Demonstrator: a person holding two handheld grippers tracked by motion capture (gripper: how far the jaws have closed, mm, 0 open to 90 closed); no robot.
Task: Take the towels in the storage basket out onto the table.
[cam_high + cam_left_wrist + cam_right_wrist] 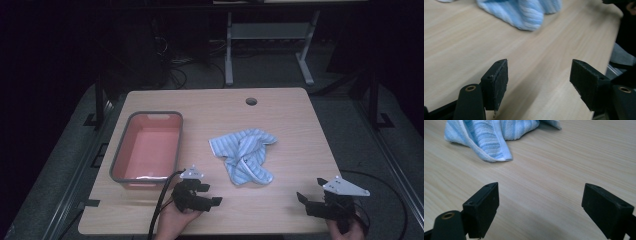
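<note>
A crumpled light-blue striped towel (pixel 246 155) lies on the wooden table (pixel 290 125), right of centre. My left gripper (pixel 205 194) rests low near the front edge, left of the towel, jaws open and empty. In the left gripper view the towel (pixel 524 11) sits ahead of the left gripper (pixel 539 82). My right gripper (pixel 311 192) is at the front right corner, open and empty. In the right gripper view the towel (pixel 491 137) lies ahead and to the left of the right gripper (pixel 540 207).
A grey-rimmed pink tub (pixel 148 148) stands empty on the left side of the table. A round cable hole (pixel 251 101) is near the far edge. Table legs and cables stand on the dark floor beyond.
</note>
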